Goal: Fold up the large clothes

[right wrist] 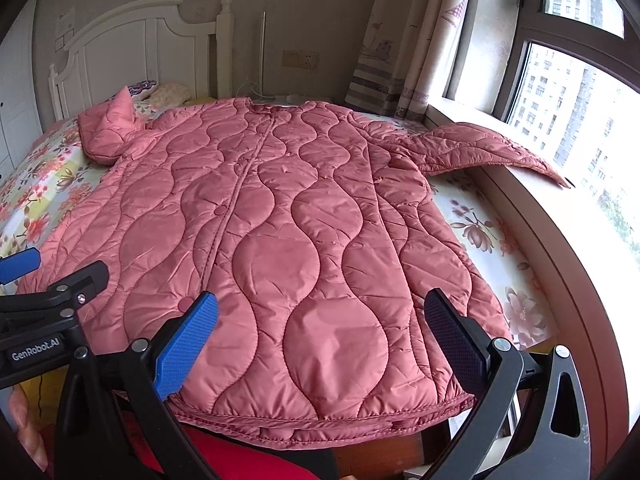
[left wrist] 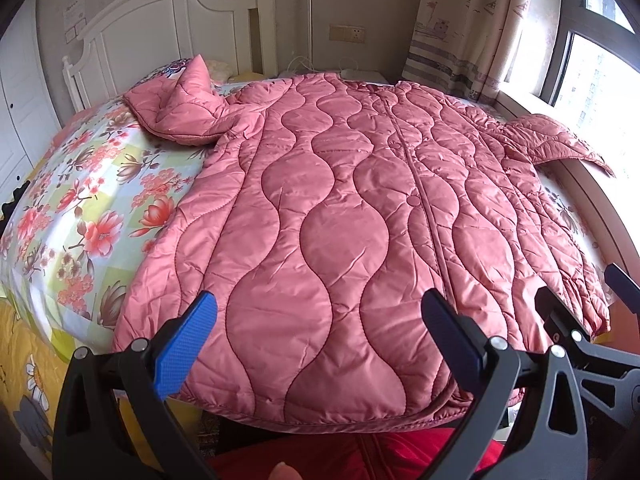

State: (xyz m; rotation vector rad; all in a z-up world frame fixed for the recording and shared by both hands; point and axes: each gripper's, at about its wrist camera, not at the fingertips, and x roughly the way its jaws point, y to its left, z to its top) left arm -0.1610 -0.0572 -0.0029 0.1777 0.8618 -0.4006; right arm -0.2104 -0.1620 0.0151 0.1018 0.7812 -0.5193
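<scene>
1. Across the middle of both views lies the pink quilted padded coat (left wrist: 340,216), spread flat, front up, on the floral-print bed sheet (left wrist: 80,208), with its hem at the near edge of the bed, low in each frame, and its collar toward the white wooden headboard (left wrist: 168,28) at upper left.
2. Its long axis runs straight away from me, hem to collar, along the central snap placket (right wrist: 236,184).
3. My left gripper (left wrist: 320,344) hovers just above the hem, jaws wide apart and empty, bracketing the coat's left half; the blue finger pad (left wrist: 184,348) sits near the left hem corner.
4. My right gripper (right wrist: 332,344) hovers likewise above the right half of the hem, jaws wide apart, holding nothing, its dark finger pad (right wrist: 456,340) near the right hem corner.
5. One sleeve (left wrist: 180,108) is crumpled up at upper left of the frame, well apart from my left jaws; the other sleeve (right wrist: 492,152) stretches onto the window ledge (right wrist: 560,248) at the right, well apart from my right jaws.
6. As I judge it, folding has not yet begun, and the hem is what lies nearest: each gripper is close to its own corner, so a lengthwise fold would carry the hem away from me toward the collar; the sleeves would need a long reach first.
</scene>
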